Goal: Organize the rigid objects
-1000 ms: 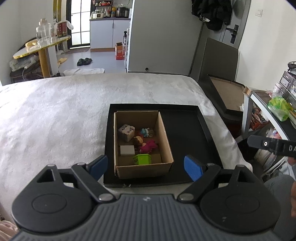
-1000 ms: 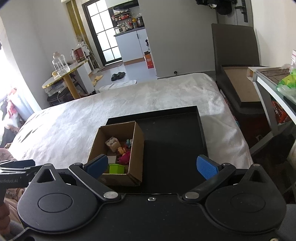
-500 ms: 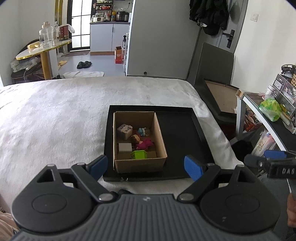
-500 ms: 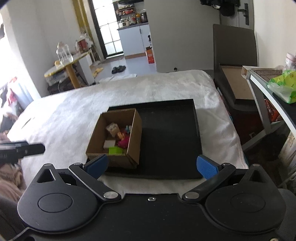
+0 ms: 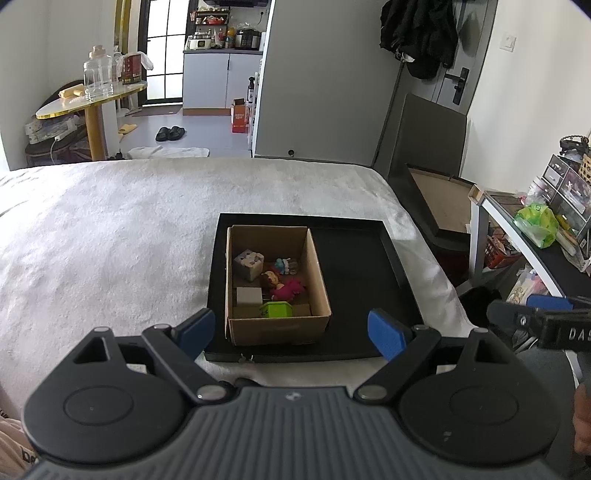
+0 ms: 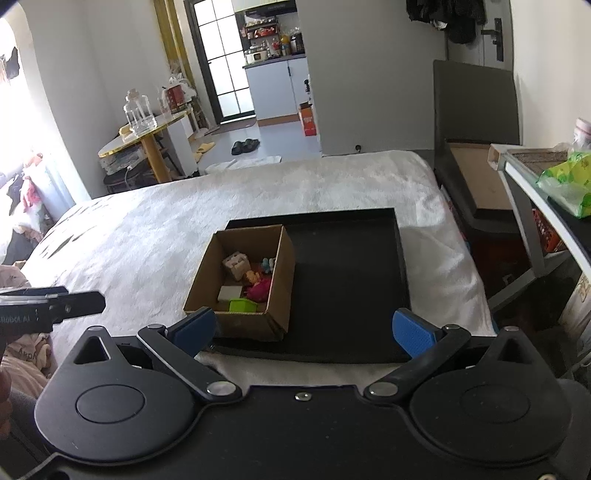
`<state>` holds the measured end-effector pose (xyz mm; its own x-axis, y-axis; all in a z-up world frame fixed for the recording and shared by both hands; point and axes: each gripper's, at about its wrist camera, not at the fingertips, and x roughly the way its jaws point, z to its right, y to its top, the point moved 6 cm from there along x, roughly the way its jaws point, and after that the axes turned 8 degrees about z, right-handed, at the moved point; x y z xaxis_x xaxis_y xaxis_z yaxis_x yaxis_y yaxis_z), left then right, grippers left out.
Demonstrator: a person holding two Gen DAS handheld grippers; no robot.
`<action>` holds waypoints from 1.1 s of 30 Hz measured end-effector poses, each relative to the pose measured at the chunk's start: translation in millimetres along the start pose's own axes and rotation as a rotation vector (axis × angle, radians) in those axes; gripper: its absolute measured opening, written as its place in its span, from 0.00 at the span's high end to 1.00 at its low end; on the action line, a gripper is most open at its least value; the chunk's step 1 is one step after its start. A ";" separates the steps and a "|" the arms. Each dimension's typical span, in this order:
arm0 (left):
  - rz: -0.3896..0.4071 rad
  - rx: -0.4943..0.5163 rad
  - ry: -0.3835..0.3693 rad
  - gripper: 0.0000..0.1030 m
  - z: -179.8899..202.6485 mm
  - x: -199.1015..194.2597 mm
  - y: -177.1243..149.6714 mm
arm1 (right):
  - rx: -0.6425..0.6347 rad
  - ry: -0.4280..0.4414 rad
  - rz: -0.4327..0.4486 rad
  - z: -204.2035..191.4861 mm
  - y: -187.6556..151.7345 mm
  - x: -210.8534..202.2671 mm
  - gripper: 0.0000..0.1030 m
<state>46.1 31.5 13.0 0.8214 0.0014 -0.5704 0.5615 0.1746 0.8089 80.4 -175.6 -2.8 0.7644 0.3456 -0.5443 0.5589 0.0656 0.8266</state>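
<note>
Pulling back from the cardboard box (image 5: 277, 284), both the left gripper (image 5: 291, 332) and right gripper (image 6: 303, 328) hang wide and empty; the toys sit boxed on the black tray's (image 5: 362, 266) left side, suggesting sorting is finished.

A white fuzzy blanket (image 5: 110, 236) is covering the bed. Beyond it, a round yellow-topped table (image 5: 88, 99) is standing by the window side, carrying a clear glass jar (image 5: 98, 75). A pair of dark slippers (image 5: 170, 133) is lying on the grey floor, with a white towel (image 5: 168, 151) spreading just in front of them. A small red box (image 5: 239, 114) is sitting near the white kitchen cabinet (image 5: 205, 79). Dark clothing (image 5: 421, 33) is hanging beside the door. To the right of the bed, a grey chair (image 5: 424, 136) is holding a flat cardboard panel (image 5: 439, 199), and a green plastic bag (image 5: 537, 223) is resting on a side shelf (image 6: 535, 206).
</note>
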 end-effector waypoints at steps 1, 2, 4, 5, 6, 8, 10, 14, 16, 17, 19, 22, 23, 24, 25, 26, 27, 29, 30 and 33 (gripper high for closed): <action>0.000 -0.001 -0.004 0.13 0.3 -0.8 -0.4 | 0.001 0.000 0.002 0.3 0.5 -0.7 0.00; 0.003 -0.001 -0.003 0.13 0.0 -1.6 -0.5 | 0.001 0.002 0.005 0.3 1.4 -1.8 0.00; 0.013 -0.001 0.006 0.13 -1.0 -3.4 -0.7 | -0.007 -0.002 0.012 -0.1 2.5 -3.3 0.00; 0.014 -0.002 0.005 0.13 -1.3 -4.8 -0.6 | -0.009 -0.004 0.013 -0.6 2.9 -3.9 0.00; 0.015 -0.005 0.003 0.13 -1.5 -5.5 -1.0 | -0.009 -0.003 0.014 -1.1 3.3 -4.4 0.00; 0.014 -0.007 0.006 0.13 -2.6 -6.0 -1.3 | -0.006 -0.002 0.015 -1.2 4.0 -5.2 0.00; 0.011 -0.008 0.008 0.13 -2.6 -6.2 -2.1 | -0.010 0.000 0.014 -2.5 3.7 -5.8 0.00; 0.012 -0.004 0.003 0.13 0.2 -8.3 -1.9 | -0.015 0.001 0.012 -4.3 3.8 -6.1 0.00; 0.013 -0.001 0.004 0.13 1.4 -8.6 -1.1 | -0.013 0.004 0.012 -4.9 3.6 -6.4 0.00; 0.014 -0.001 0.001 0.13 1.7 -9.0 -1.2 | -0.015 0.005 0.012 -5.2 3.5 -6.5 0.00; 0.010 0.002 -0.002 0.13 2.0 -8.7 -1.8 | -0.009 0.015 0.008 -5.7 3.1 -6.6 0.00; 0.007 0.001 0.006 0.13 0.6 -8.6 -2.8 | 0.009 0.040 0.001 -8.4 3.2 -7.1 0.00; 0.007 -0.002 0.003 0.13 0.7 -8.5 -3.0 | 0.011 0.043 0.000 -9.2 3.2 -7.5 0.00; 0.007 -0.002 0.002 0.13 0.7 -8.6 -2.9 | 0.007 0.041 0.001 -9.9 3.3 -7.9 0.00; 0.008 -0.001 0.003 0.13 0.7 -8.9 -2.9 | 0.002 0.038 0.003 -10.6 3.5 -8.2 0.00; 0.009 0.001 0.005 0.13 0.9 -8.7 -2.8 | -0.002 0.036 0.004 -11.2 3.8 -8.4 0.00; 0.007 0.002 0.005 0.13 1.0 -8.6 -2.7 | -0.004 0.037 0.005 -11.7 3.9 -8.7 0.00; 0.007 0.001 0.005 0.13 0.4 -8.6 -2.5 | -0.003 0.037 0.007 -12.2 4.4 -8.7 0.00; 0.008 0.000 0.005 0.13 0.6 -8.3 -2.5 | -0.003 0.036 0.009 -12.5 4.4 -8.8 0.00; 0.006 -0.004 0.008 0.13 -0.1 -7.4 -2.9 | -0.003 0.036 0.008 -12.8 4.4 -8.4 0.00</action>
<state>38.3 31.1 15.0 0.8236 0.0103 -0.5671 0.5565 0.1788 0.8114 72.3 -166.2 7.2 0.7564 0.3799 -0.5325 0.5521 0.0657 0.8312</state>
